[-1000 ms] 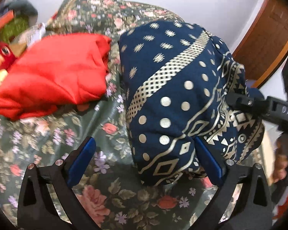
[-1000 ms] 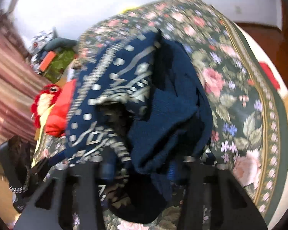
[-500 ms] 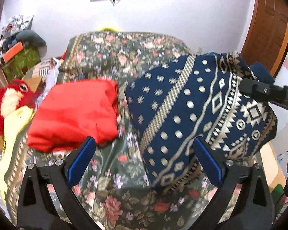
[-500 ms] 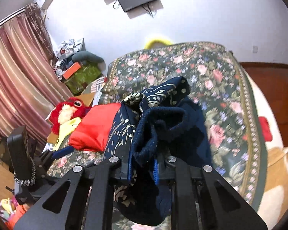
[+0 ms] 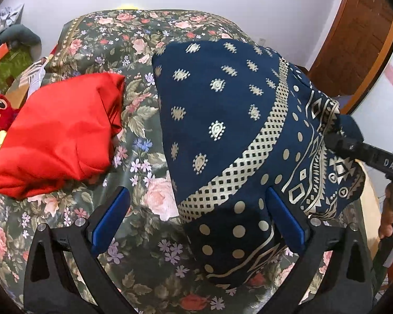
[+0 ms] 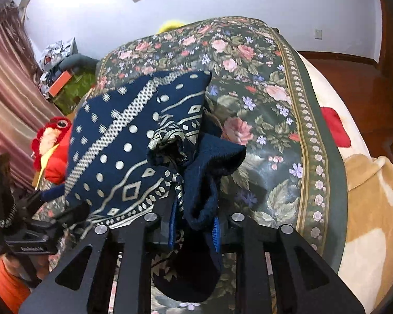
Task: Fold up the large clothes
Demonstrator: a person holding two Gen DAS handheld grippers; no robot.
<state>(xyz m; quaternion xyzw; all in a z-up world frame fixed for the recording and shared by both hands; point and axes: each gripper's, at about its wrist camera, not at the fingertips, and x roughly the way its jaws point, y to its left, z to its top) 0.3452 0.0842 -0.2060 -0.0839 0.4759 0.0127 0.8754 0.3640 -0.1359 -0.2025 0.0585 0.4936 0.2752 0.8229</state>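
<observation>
Here's the right gripper [image 6: 194, 231], low centre of its own view, clamped tight on a bunched edge of the navy patterned garment [image 5: 238, 136], blue pads pinching dark cloth between them. In the left wrist view that gripper comes in from the right edge of the frame, gripping the cloth's right-hand side. The garment sits on the floral bedspread [image 5: 144, 41], filling the centre and right of that view, its pale checked band running diagonally from upper right down to lower centre.

The left gripper [image 5: 196, 219] hangs wide apart at the bottom of its frame, holding nothing. Its right pad lies right against the garment's lower folded corner, its left pad over bare bedspread. So the cloth lies ahead and to the right of the left gripper, and that free corner looks like the natural next catch.

Against half a second ago, the garment shows lower and flatter on the bed, with more of the dotted panel facing up, and the left gripper's view has dropped closer to the bedspread. The folded red garment [image 5: 57, 136] sits at centre left as before, and the left gripper's spread is unchanged.
</observation>
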